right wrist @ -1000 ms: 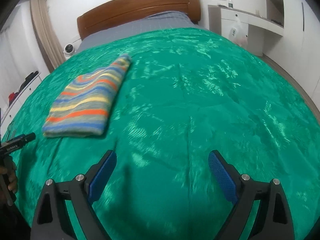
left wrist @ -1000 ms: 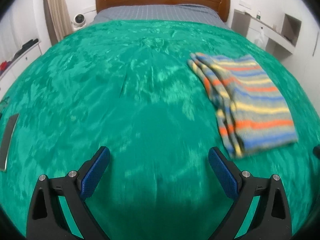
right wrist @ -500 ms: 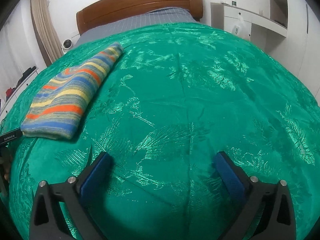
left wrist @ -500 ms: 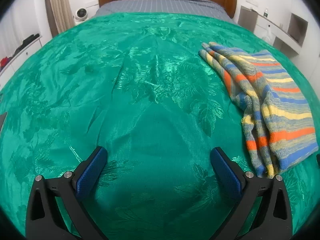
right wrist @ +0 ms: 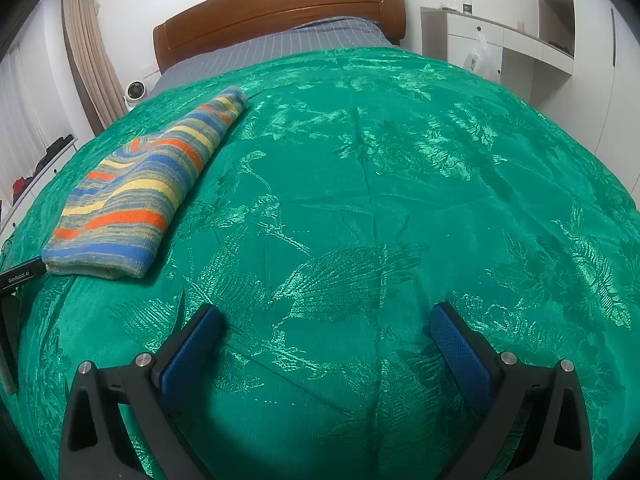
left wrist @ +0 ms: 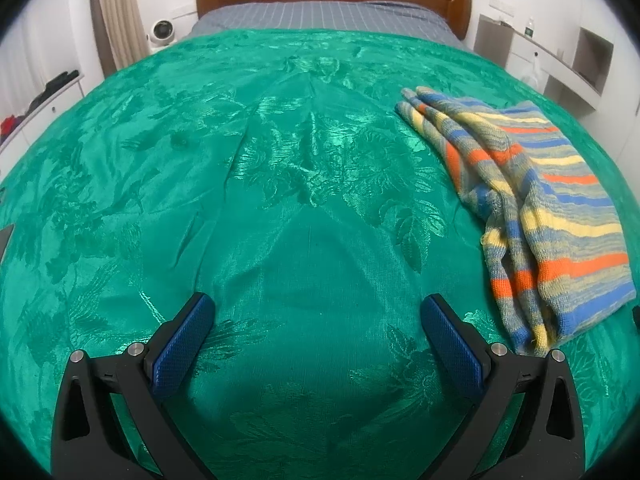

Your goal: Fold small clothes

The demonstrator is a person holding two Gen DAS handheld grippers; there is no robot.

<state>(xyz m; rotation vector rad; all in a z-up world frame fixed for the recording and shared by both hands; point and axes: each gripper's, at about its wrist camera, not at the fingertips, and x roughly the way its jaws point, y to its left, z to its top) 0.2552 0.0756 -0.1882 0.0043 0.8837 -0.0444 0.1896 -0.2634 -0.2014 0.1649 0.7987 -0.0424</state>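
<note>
Well right of the left gripper [left wrist: 316, 320] — folded striped garment [left wrist: 536, 208].

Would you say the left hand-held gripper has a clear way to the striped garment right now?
Probably yes: the left hand-held gripper is open and empty, and only bare green bedspread lies between it and the folded striped garment to its right.

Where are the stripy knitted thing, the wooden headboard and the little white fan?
striped garment [left wrist: 560, 216]: left wrist view, top folded layer.
headboard [right wrist: 280, 20]: right wrist view, front panel.
white fan [left wrist: 162, 31]: left wrist view, round face.
</note>
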